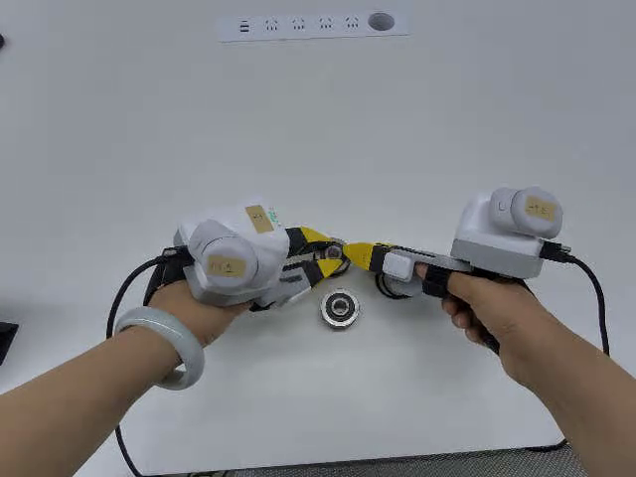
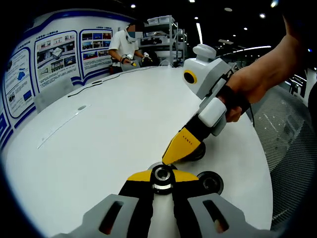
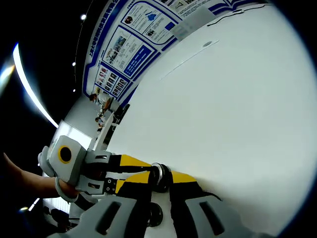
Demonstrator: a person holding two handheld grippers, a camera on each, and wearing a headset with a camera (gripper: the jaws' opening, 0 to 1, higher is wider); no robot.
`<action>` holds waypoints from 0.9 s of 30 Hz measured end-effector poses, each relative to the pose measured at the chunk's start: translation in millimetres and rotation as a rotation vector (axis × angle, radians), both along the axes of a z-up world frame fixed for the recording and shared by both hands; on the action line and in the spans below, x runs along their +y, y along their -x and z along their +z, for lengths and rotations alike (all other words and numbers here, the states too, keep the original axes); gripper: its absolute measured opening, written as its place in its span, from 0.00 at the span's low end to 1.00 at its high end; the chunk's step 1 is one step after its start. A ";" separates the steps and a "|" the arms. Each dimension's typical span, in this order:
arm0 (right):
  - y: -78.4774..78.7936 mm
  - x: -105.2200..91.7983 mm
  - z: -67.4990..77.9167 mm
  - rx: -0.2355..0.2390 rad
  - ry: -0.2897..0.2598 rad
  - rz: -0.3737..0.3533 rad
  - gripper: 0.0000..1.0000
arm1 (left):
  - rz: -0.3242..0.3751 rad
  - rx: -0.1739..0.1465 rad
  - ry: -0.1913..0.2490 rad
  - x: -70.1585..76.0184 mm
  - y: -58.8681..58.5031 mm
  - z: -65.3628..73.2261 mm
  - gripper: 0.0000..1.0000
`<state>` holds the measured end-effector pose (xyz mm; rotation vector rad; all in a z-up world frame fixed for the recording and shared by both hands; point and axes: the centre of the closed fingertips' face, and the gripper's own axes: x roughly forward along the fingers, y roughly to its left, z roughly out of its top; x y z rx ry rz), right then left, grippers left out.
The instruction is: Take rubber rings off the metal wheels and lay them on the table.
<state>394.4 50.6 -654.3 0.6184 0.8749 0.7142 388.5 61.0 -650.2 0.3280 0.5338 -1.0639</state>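
At the lower left of the head view, a hand wearing a pale bracelet (image 1: 164, 343) holds the left hand-held gripper (image 1: 328, 256). Its yellow-tipped jaws point right and are closed on a metal wheel (image 2: 162, 174), one tip on each side. That wheel sits at the bottom centre of the left gripper view and just above the middle of the head view.

Just below it in the head view, a second wheel (image 1: 340, 308) lies flat on the white bench (image 1: 298, 129), apart from both grippers. In the left gripper view a black ring (image 2: 220, 184) runs around it.

To the right, a third wheel (image 1: 390, 286) rests on the bench, partly hidden under the right hand-held gripper (image 1: 356, 255). That gripper reaches in from the right of the head view, and its yellow tip meets the held wheel. I cannot tell whether its jaws pinch anything.

At the top centre of the head view, a power strip (image 1: 310, 24) lies on the bench.
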 end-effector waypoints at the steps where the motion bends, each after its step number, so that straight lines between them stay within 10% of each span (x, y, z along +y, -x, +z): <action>1: -0.5 0.6 -0.6 0.002 -0.002 0.001 0.15 | -0.001 -0.002 -0.001 0.0 0.1 0.0 0.14; 27: 3.8 4.8 -3.4 0.070 -0.055 0.014 0.19 | 0.008 -0.004 0.012 1.3 -0.4 -2.1 0.14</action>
